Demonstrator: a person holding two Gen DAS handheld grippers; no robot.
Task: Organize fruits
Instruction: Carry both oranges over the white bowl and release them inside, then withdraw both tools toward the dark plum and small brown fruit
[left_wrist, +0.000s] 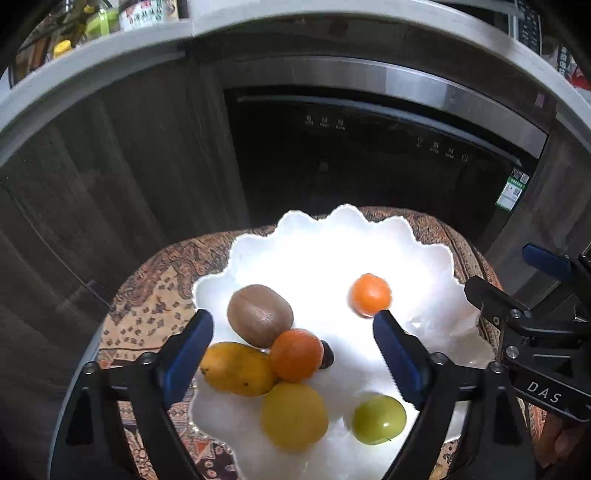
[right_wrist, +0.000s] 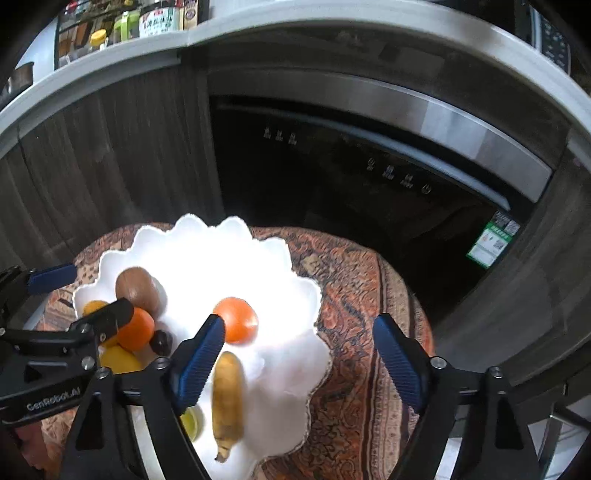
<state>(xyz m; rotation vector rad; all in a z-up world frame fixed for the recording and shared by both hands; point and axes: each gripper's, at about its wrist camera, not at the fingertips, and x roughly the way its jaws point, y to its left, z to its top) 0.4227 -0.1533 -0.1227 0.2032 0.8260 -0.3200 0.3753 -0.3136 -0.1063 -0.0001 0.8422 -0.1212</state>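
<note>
A white scalloped plate (left_wrist: 332, 240) (right_wrist: 207, 251) holds the fruit. In the left wrist view a kiwi (left_wrist: 259, 315), a mango (left_wrist: 236, 369), an orange (left_wrist: 296, 355), a dark small fruit (left_wrist: 327, 354) and a yellow fruit (left_wrist: 294, 415) lie clustered. A green fruit (left_wrist: 378, 419) and a second orange (left_wrist: 370, 294) lie apart. My left gripper (left_wrist: 293, 317) hovers open above the cluster, gripping nothing. My right gripper (right_wrist: 301, 321) is open over the plate's right rim; a banana (right_wrist: 227, 402) and the lone orange (right_wrist: 236, 319) lie by its left finger.
The plate rests on a round patterned cloth (left_wrist: 155, 295) (right_wrist: 354, 295). Behind it stands a dark built-in appliance front (left_wrist: 369, 166) between wood-grain cabinet doors (left_wrist: 129, 166). Jars and bottles (right_wrist: 155, 22) sit on the counter above. The two grippers are close side by side.
</note>
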